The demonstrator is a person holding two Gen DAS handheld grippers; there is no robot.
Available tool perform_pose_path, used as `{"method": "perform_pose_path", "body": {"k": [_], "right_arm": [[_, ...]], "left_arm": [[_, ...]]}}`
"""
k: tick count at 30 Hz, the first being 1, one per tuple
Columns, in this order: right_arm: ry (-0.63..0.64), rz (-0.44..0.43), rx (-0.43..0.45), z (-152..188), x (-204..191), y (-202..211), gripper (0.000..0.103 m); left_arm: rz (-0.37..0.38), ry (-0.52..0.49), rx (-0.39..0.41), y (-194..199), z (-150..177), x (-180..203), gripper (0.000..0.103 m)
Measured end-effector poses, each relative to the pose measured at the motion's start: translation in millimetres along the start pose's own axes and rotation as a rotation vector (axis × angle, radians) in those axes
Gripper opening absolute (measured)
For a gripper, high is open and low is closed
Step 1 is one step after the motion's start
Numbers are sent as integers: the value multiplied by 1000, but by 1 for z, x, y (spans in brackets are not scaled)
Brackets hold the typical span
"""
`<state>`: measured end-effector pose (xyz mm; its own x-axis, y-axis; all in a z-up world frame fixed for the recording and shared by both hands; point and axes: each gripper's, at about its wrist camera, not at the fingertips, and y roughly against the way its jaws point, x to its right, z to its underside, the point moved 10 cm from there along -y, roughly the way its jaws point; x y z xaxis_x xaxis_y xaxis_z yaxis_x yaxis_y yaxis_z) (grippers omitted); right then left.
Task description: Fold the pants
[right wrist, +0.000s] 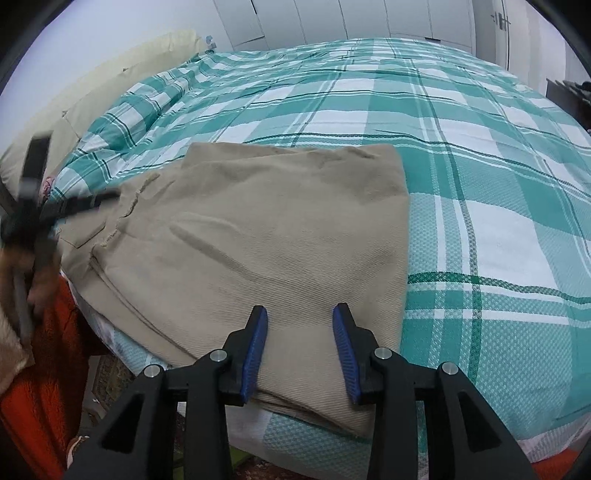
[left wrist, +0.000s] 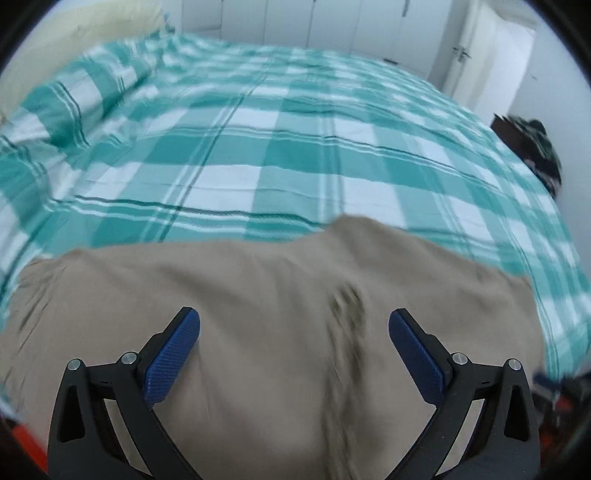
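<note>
Right gripper [right wrist: 300, 314]: nearest the lens in the right wrist view. Jaws stand partly apart; the blue pads [right wrist: 255, 350] sit either side of a strip of tan cloth without pressing on it. Nothing is clamped.
Left gripper [left wrist: 294, 319]: jaws spread wide above the tan cloth, blue pads [left wrist: 171, 358] clear of any object. Nothing is held. The left wrist view is motion-blurred.
Left gripper, seen from the right wrist view [right wrist: 33, 199]: a blurred dark shape at the left edge, beside the left end of the cloth; contact cannot be determined.
Pants [right wrist: 258, 229]: tan, folded into a rough rectangle of several layers, lying flat on the near part of the bed, close to its front edge. A frayed seam and a pocket show toward the left end.
Bedspread [right wrist: 480, 184]: teal-and-white check, covering the bed under and beyond the pants.
Pillow [right wrist: 122, 77]: cream, along the far left side of the bed.
Orange fabric [right wrist: 40, 387]: lower left, below the bed edge.
Wardrobe doors [right wrist: 332, 18]: white, behind the bed.
Door [left wrist: 491, 55]: white with a handle, far right.
</note>
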<state>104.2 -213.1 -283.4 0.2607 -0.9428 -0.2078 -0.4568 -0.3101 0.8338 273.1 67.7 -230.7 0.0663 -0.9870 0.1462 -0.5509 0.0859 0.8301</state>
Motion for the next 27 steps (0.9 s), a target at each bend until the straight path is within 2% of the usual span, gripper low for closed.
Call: {"method": "perform_pose_path", "body": {"k": [1, 3, 5, 6, 7, 11, 27], "right_arm": [[1, 1, 0, 0, 0, 0, 38], [2, 1, 0, 0, 0, 0, 38], [2, -3, 4, 0, 0, 0, 38], [3, -5, 8, 0, -1, 1, 38], [9, 4, 4, 1, -1, 0, 38], [18, 8, 7, 1, -1, 0, 38], [28, 0, 6, 1, -2, 1, 39]], "left_arm": [[-4, 32, -56, -23, 3, -9, 102], [-1, 53, -118, -60, 15, -19, 103], [-67, -13, -25, -54, 16, -12, 103], [-113, -41, 3, -48, 17, -9, 103], [-127, -46, 8, -48, 19, -8, 103], [-89, -11, -3, -48, 21, -11, 103], [-95, -16, -2, -49, 20, -11, 103]]}}
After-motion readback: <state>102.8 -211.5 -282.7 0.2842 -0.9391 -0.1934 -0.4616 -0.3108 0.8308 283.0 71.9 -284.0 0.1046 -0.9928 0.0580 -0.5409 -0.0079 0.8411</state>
